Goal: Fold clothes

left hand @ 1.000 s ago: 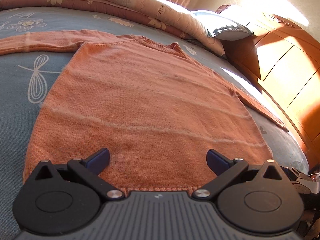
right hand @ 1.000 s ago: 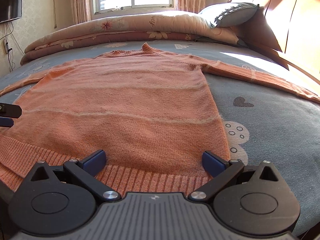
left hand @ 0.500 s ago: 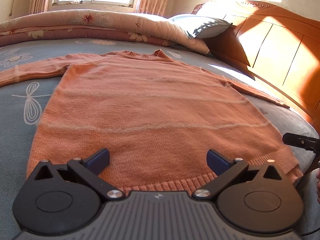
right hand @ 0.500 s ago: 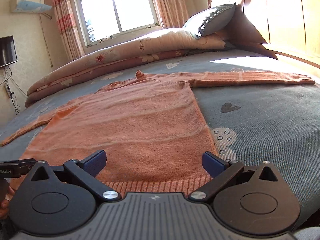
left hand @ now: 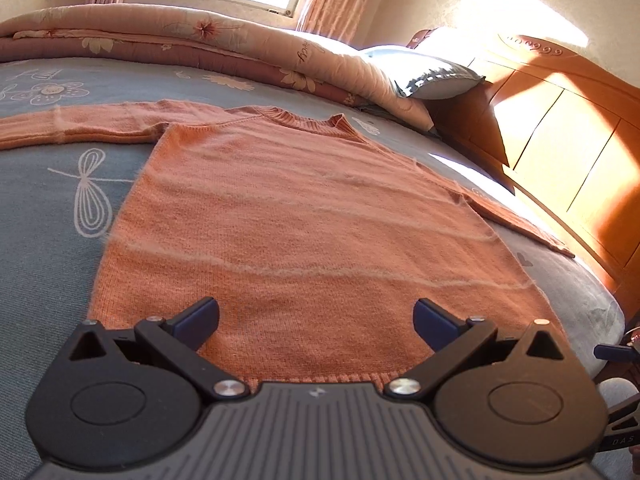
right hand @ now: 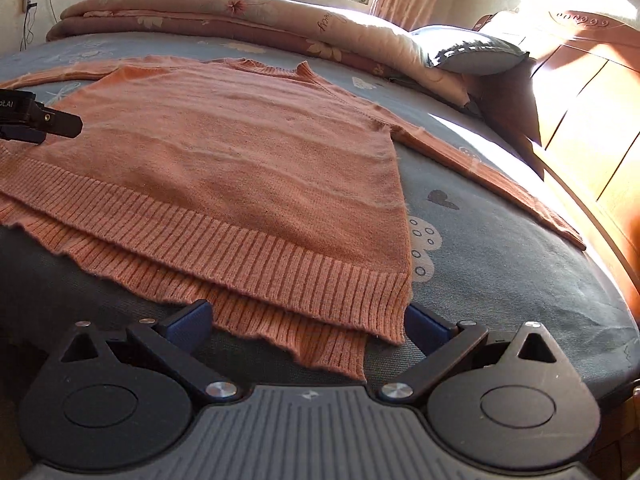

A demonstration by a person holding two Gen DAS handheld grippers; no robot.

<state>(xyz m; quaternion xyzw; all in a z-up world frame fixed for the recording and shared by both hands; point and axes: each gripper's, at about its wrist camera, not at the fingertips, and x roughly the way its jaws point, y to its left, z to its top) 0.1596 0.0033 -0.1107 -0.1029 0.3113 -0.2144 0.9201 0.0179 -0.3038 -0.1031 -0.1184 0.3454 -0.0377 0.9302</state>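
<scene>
Orange sweater (left hand: 304,216) flat on blue bed (right hand: 500,248), filling frame centre, sleeves outstretched; left claw (left hand: 316,316) spread above hem; right claw (right hand: 308,320) spread, straddling ribbed hem corner.

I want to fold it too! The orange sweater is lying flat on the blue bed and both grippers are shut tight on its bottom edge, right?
Not quite. The orange sweater does lie flat on the blue bed, but both grippers are open and hold nothing. The right wrist view shows the right gripper gaping at the hem; the left wrist view shows the left gripper wide open too.
</scene>
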